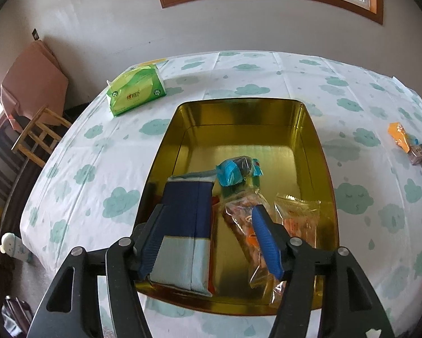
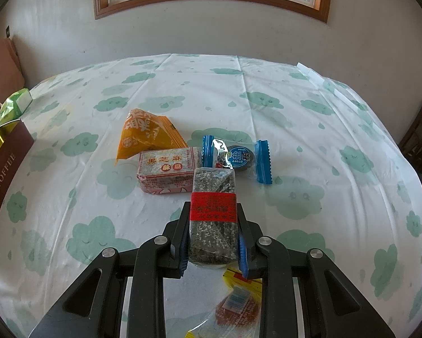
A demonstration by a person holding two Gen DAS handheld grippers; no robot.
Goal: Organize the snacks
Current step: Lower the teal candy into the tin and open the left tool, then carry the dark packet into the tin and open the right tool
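Observation:
An open gold tin (image 1: 321,152) sits on the cloud-print tablecloth. Inside lie a dark-blue and pale-blue packet (image 1: 182,225), a blue-wrapped round cake (image 1: 237,170) and clear-wrapped orange snacks (image 1: 298,219). My left gripper (image 1: 209,208) hangs over the tin's near end, open; the blue packet lies between its fingers, and the right finger is clear of it. My right gripper (image 2: 213,207) is shut on a dark sesame bar with a red band (image 2: 212,197). Ahead of it lie an orange triangular packet (image 2: 146,138), a pink block (image 2: 167,173) and a blue-wrapped cake (image 2: 237,157).
A green tissue pack (image 1: 136,90) lies at the table's far left. The tin's brown side (image 2: 2,180) shows at the left edge of the right wrist view. A yellow and clear packet (image 2: 236,304) lies under the right gripper. A wooden chair (image 1: 39,135) stands left of the table.

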